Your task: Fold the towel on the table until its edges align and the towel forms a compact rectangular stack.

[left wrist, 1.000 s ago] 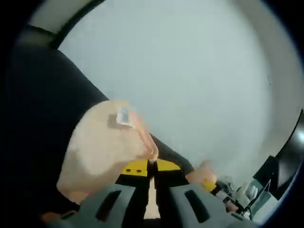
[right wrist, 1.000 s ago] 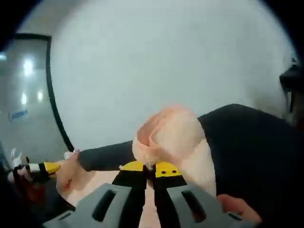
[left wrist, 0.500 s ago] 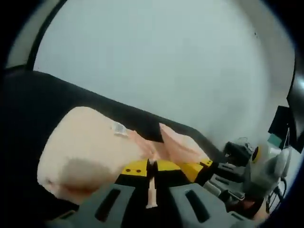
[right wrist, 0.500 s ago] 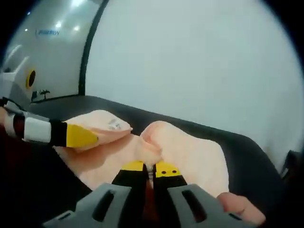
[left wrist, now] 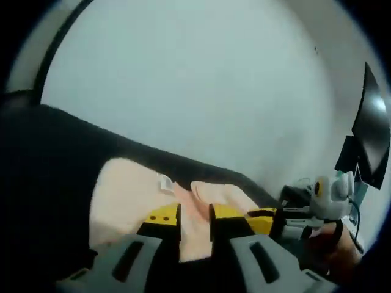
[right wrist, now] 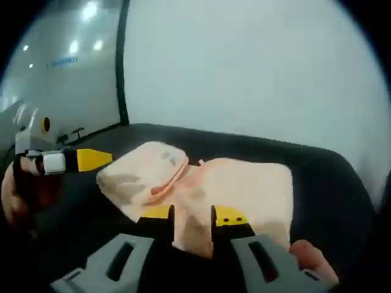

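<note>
A peach towel (right wrist: 238, 183) lies on the black table (right wrist: 330, 183), one part folded over at its left with a small white label (right wrist: 168, 159) on top. My right gripper (right wrist: 192, 213) stands open just short of the towel's near edge, nothing between its jaws. The left gripper's yellow tip (right wrist: 91, 159) comes in from the left, beside the folded part. In the left gripper view the towel (left wrist: 131, 192) lies ahead of my left gripper (left wrist: 195, 213), which is open with towel showing through the gap. The right gripper (left wrist: 259, 218) sits to the right there.
A pale wall (left wrist: 195, 79) rises behind the table. A dark screen (left wrist: 372, 128) stands at the far right of the left gripper view. A glass panel with light reflections (right wrist: 61, 61) stands behind the table's left end. A hand (right wrist: 18, 192) holds the left gripper.
Both grippers were shut on raised towel folds; both have opened and let go. The towel now lies flat on the table, and both grippers have drawn back a little.
</note>
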A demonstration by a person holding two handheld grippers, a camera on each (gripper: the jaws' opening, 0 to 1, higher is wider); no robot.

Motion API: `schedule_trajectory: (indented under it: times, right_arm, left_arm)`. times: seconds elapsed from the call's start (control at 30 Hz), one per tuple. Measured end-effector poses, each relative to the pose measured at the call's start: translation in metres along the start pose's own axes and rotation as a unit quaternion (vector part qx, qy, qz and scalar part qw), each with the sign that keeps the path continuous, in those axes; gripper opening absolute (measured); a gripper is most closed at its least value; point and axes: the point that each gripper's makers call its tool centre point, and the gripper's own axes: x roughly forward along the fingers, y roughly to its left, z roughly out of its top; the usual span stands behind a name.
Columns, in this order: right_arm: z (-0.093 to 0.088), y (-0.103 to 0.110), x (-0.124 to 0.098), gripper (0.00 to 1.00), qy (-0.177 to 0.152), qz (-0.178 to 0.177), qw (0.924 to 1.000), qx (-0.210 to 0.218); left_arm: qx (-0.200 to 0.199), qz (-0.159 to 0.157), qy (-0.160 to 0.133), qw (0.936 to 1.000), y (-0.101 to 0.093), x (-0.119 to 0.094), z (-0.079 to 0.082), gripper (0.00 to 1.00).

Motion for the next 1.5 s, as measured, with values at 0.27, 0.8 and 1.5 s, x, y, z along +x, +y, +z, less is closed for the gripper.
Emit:
schedule_trajectory:
  times: [0.27,0.8,1.5]
  right_arm:
    - [0.003,0.001,0.041,0.18,-0.038,0.032,0.9982,-0.033]
    - [-0.034,0.033,0.033,0.15,0.010,0.077,0.9672,-0.242]
    - [-0.063,0.041,0.014,0.10,0.042,0.069,0.9156,-0.394]
  left_arm:
    - [0.159,-0.061,0.117,0.9784,-0.011,0.048,-0.071,0.25]
    - [0.256,-0.068,0.111,0.9578,0.006,0.037,-0.074,0.23]
    - [0.399,-0.122,0.155,0.8957,-0.010,0.017,-0.105,0.11]
